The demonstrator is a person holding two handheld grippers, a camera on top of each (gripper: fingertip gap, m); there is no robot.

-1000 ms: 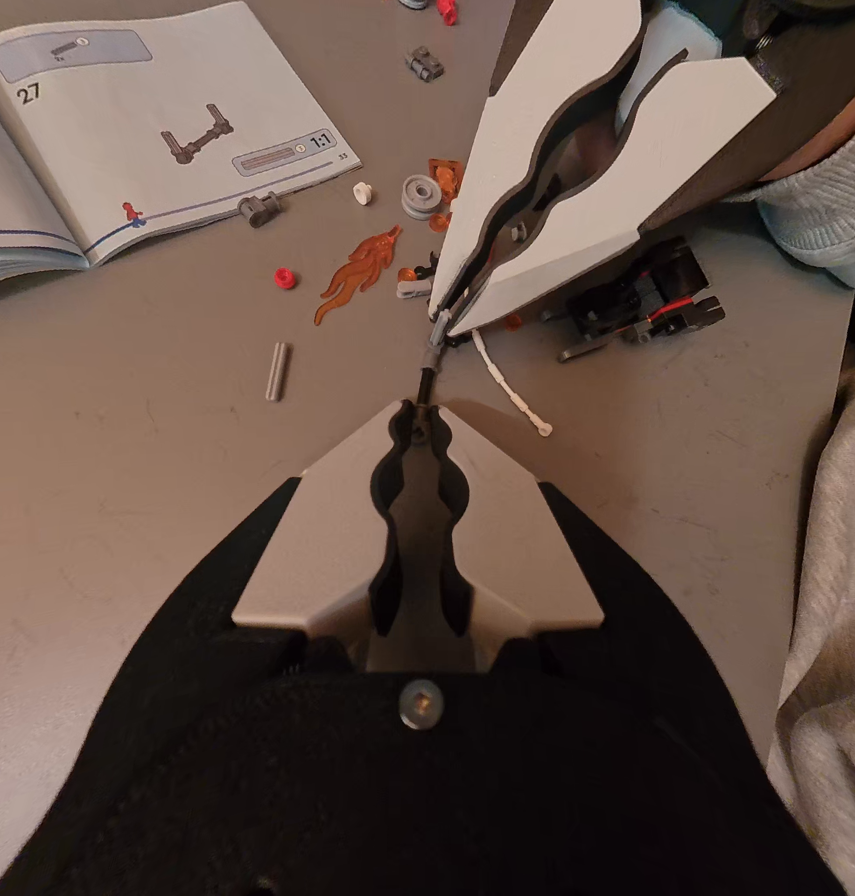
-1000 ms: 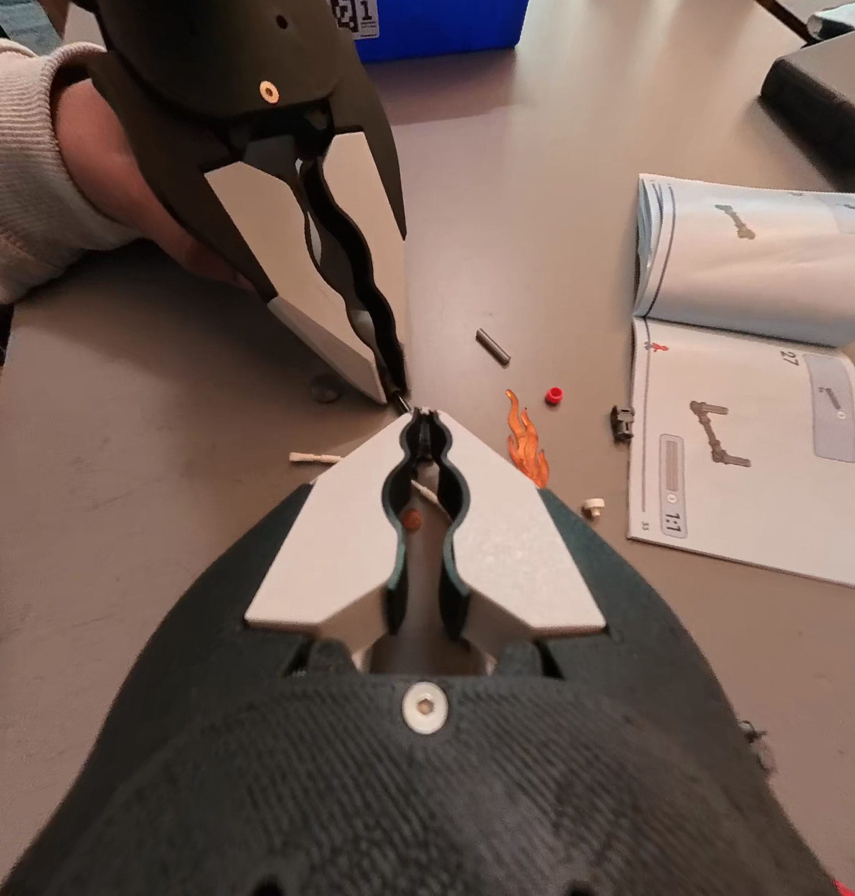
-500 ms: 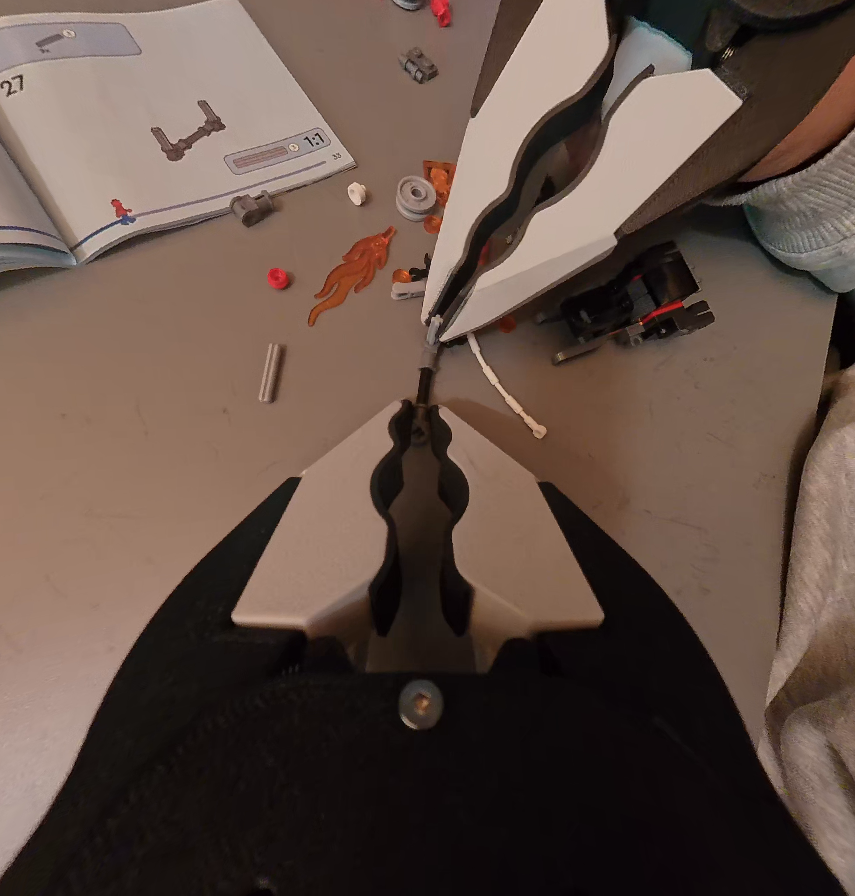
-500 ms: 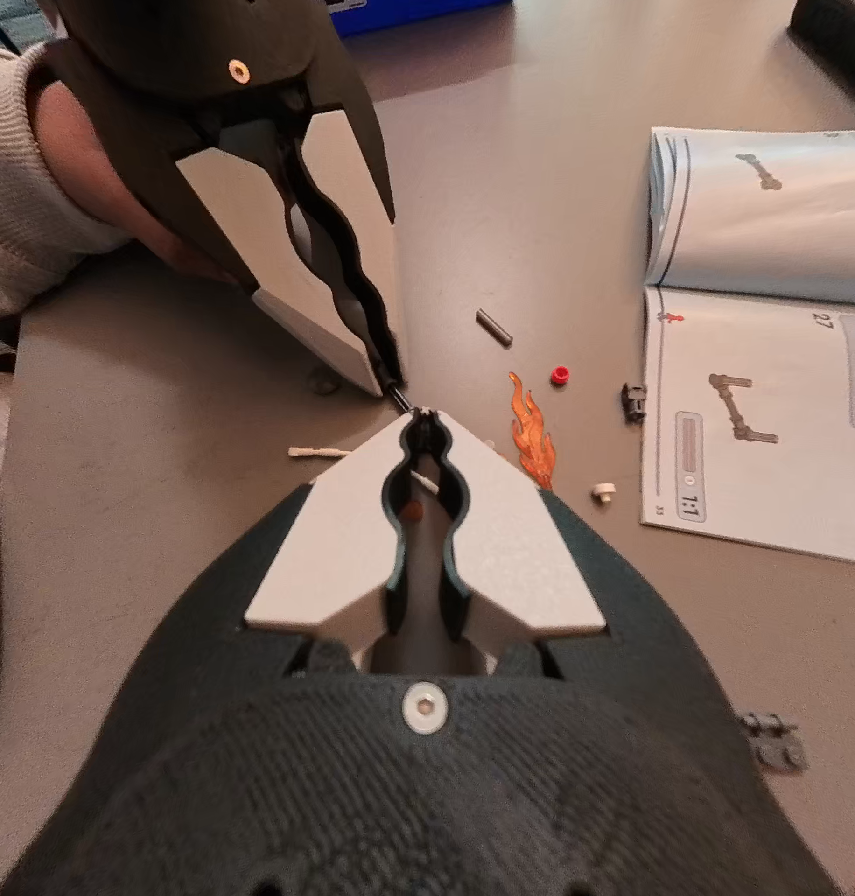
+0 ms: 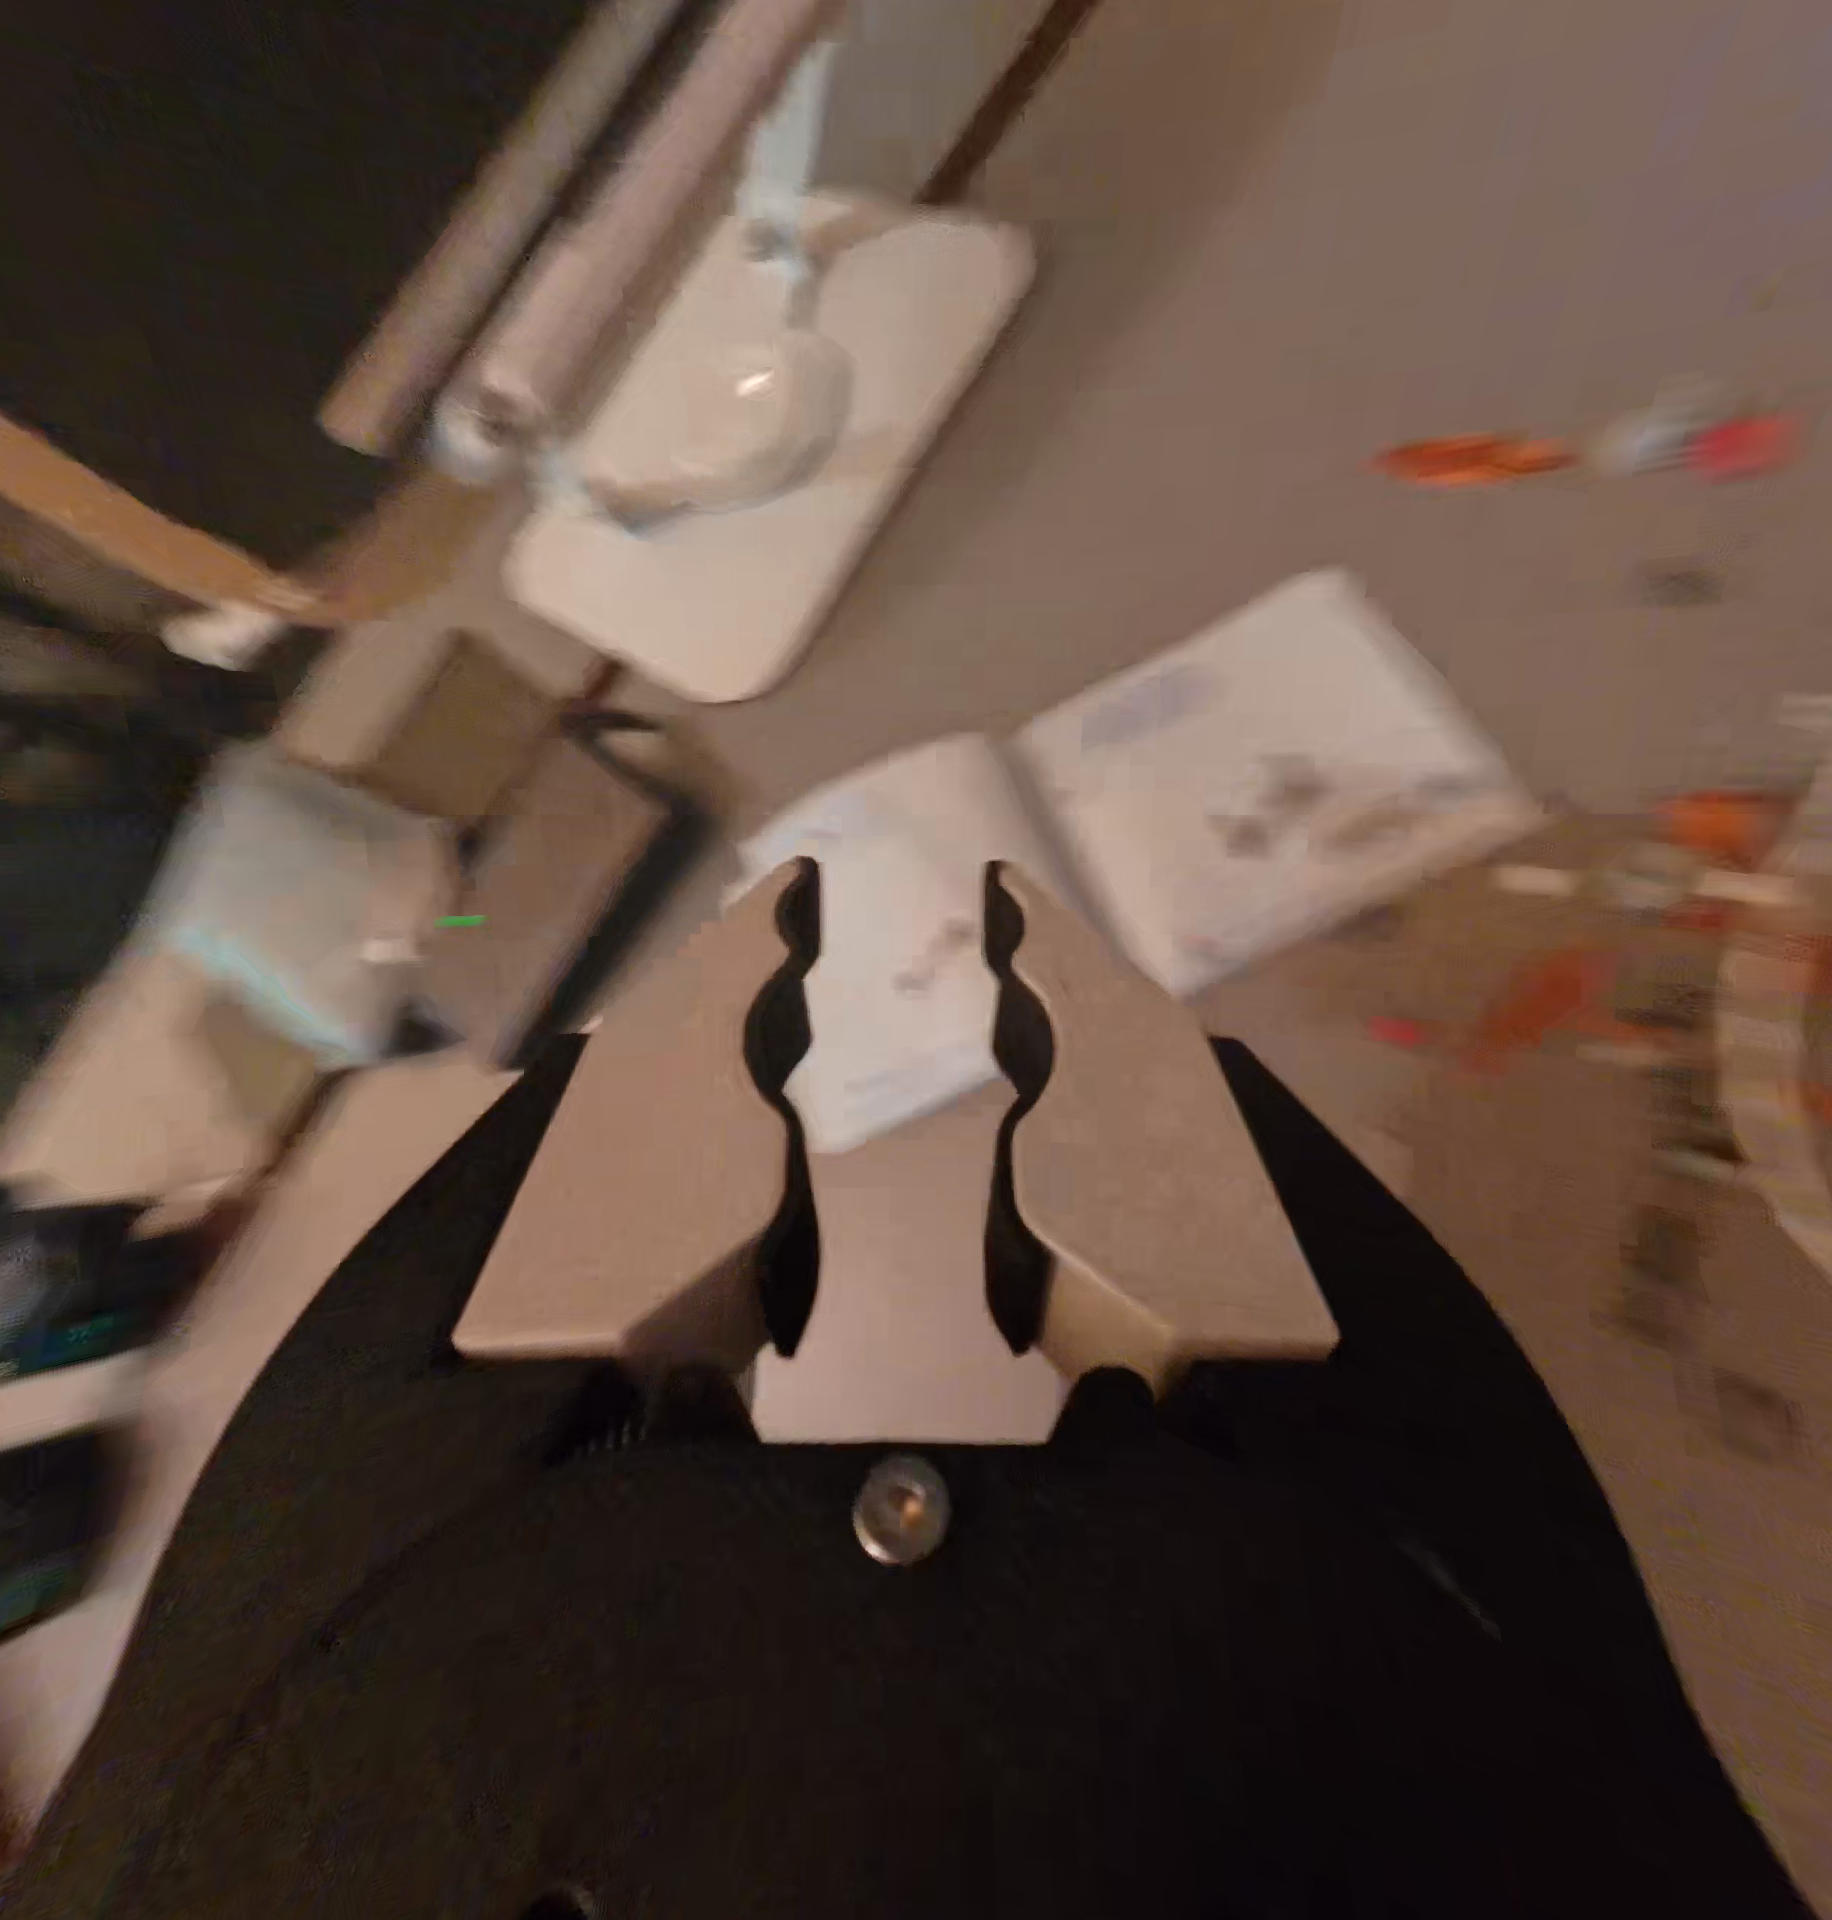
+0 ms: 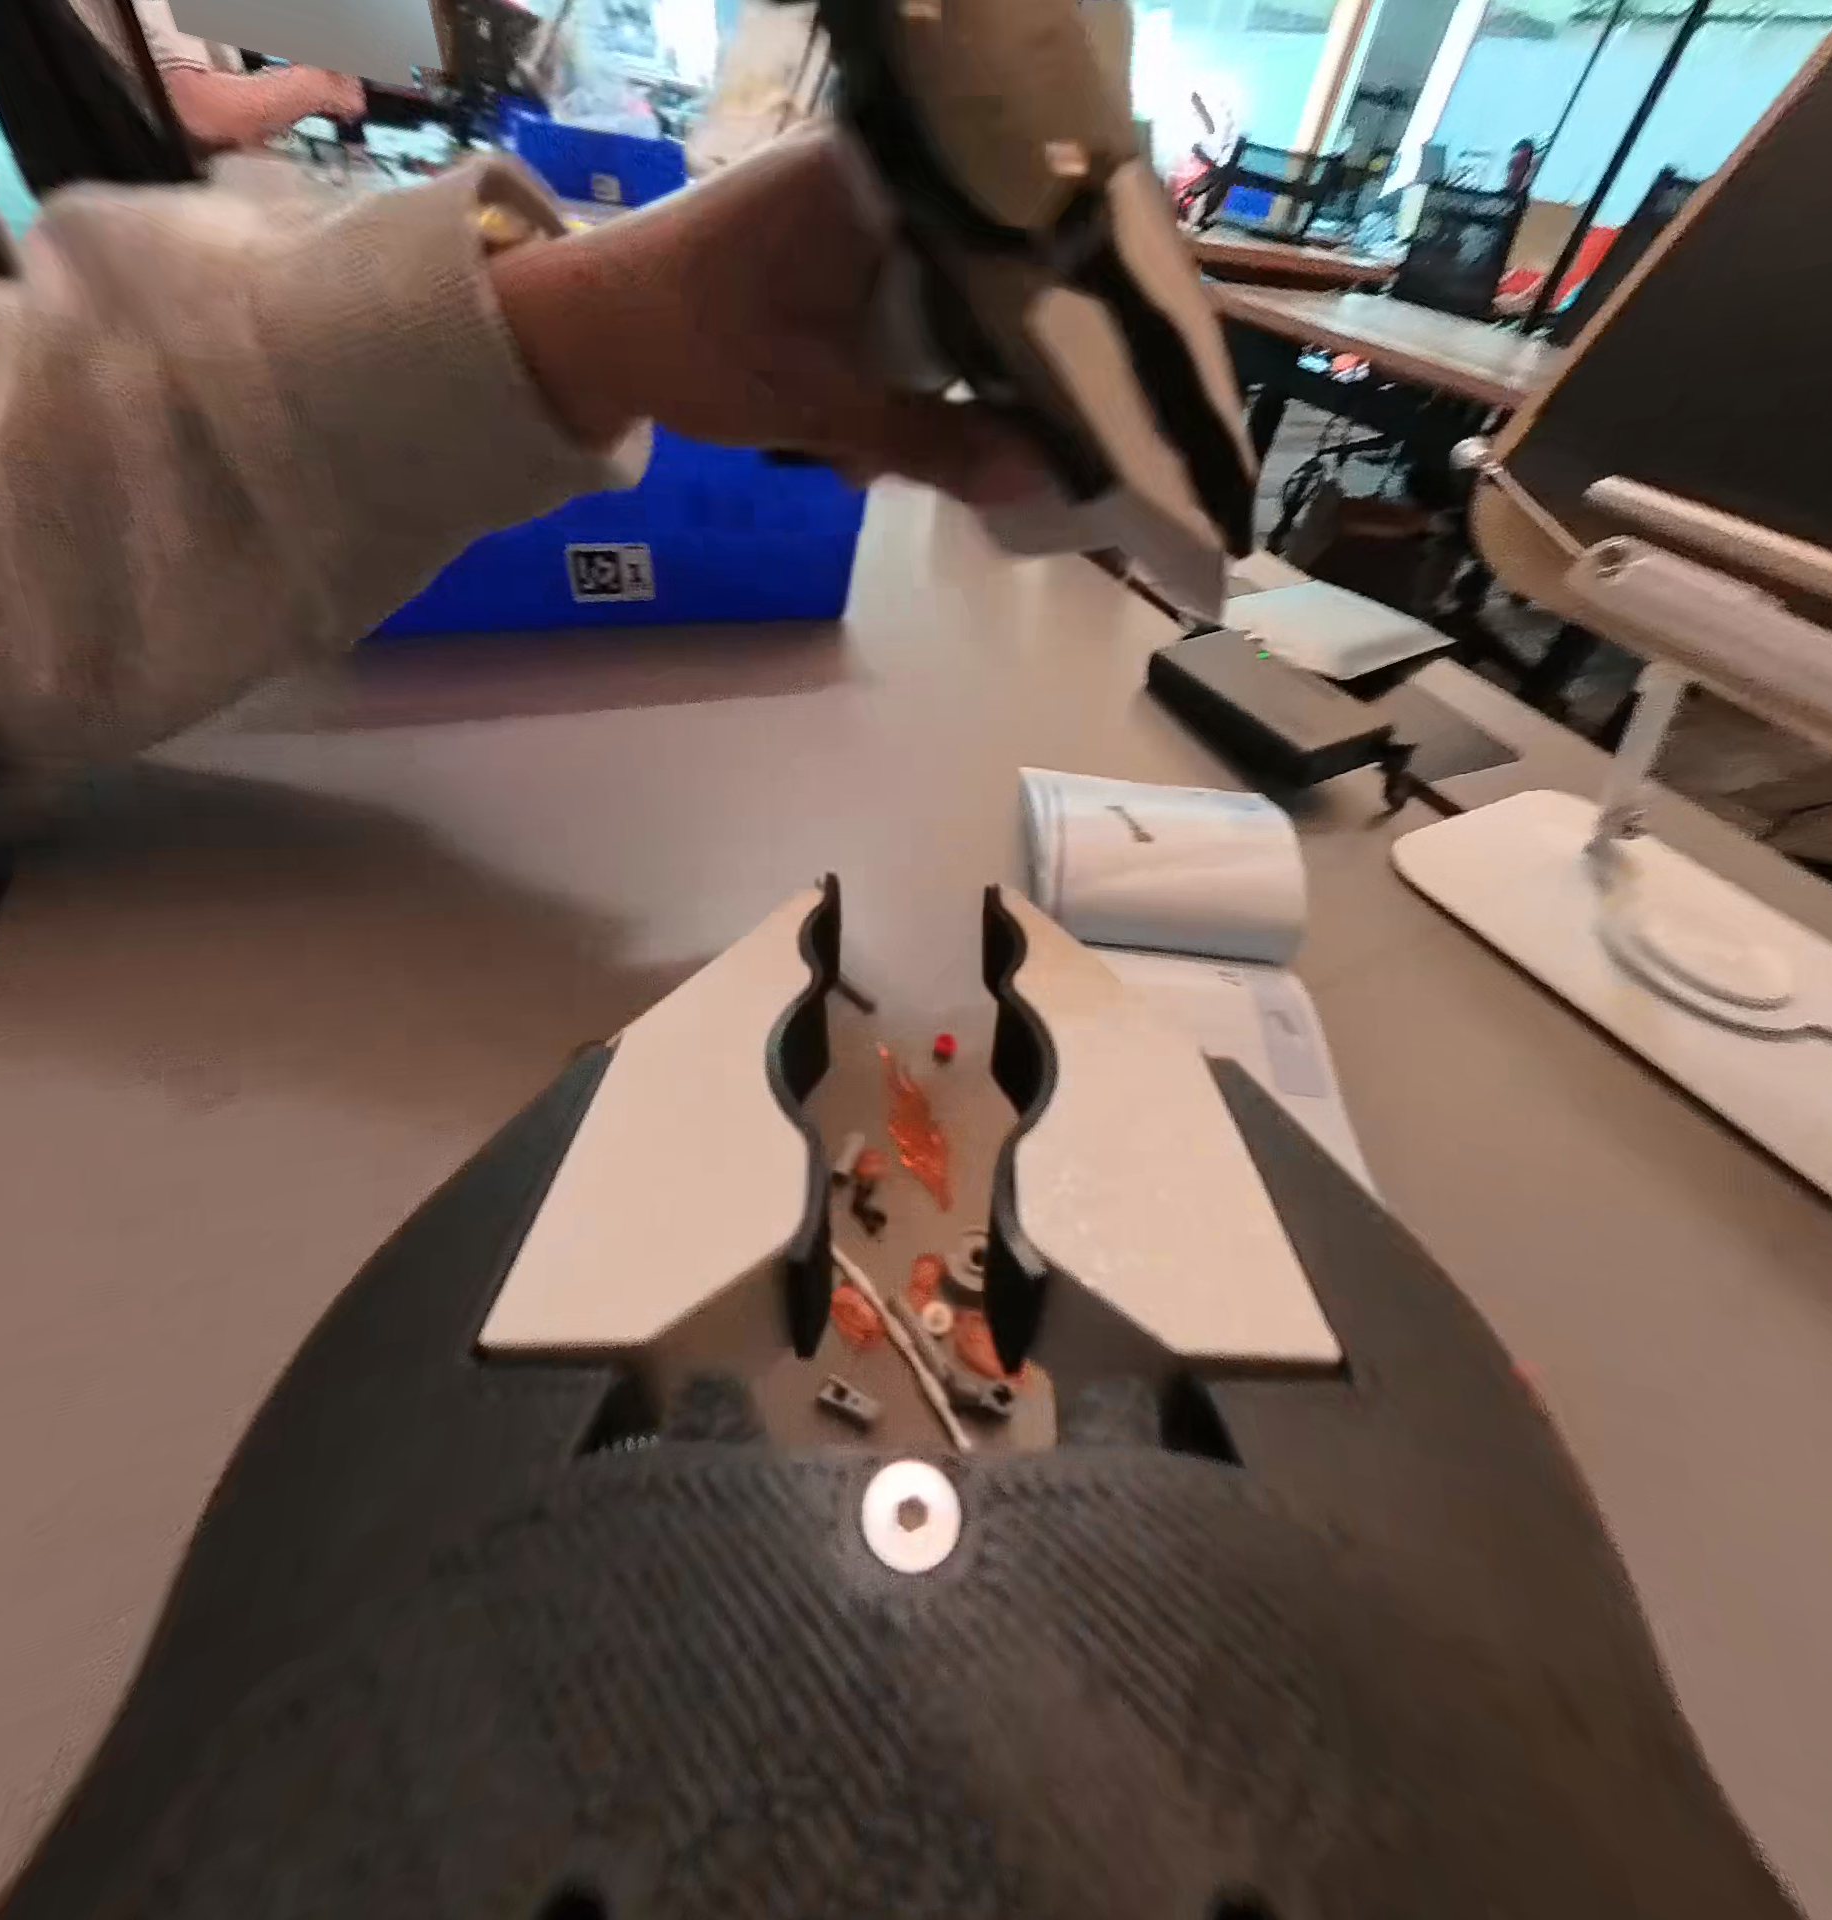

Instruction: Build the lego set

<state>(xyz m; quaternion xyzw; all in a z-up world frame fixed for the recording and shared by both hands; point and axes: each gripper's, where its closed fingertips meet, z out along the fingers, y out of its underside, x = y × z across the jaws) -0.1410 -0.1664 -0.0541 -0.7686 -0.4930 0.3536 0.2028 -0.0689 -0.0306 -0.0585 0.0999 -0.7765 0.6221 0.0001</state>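
Right wrist view shows the right claw (image 6: 910,904) held above the grey desk (image 6: 476,935) with its two pale fingers apart and nothing between them. Through the gap, the loose lego pieces lie on the desk below: a translucent orange flame-shaped piece (image 6: 917,1127), a small round red stud (image 6: 944,1042), a thin white bar (image 6: 896,1340), a small grey brick (image 6: 847,1400) and a few round orange bits (image 6: 858,1314), all close together. Just past the right finger lies the open white instruction booklet (image 6: 1161,873), its far pages curled over. The left claw (image 6: 1182,499) hangs in the air near the far side of the desk, gripped by a hand (image 6: 746,312) in a cream knitted sleeve (image 6: 216,416). Behind it a blue plastic bin (image 6: 683,540) stands at the far edge, a flat black box (image 6: 1265,707) lies to the right of it, and the white base of a monitor stand (image 6: 1514,914) rests along the right edge. The left wrist view is badly smeared by motion; its own claw (image 5: 901,883) has the fingers apart and holds nothing, and beyond the tips the white booklet (image 5: 1255,790) lies open. Orange and red smears (image 5: 1546,997) at the right edge are probably the loose pieces, though the blur leaves that uncertain. The white stand base (image 5: 787,499) shows farther off.
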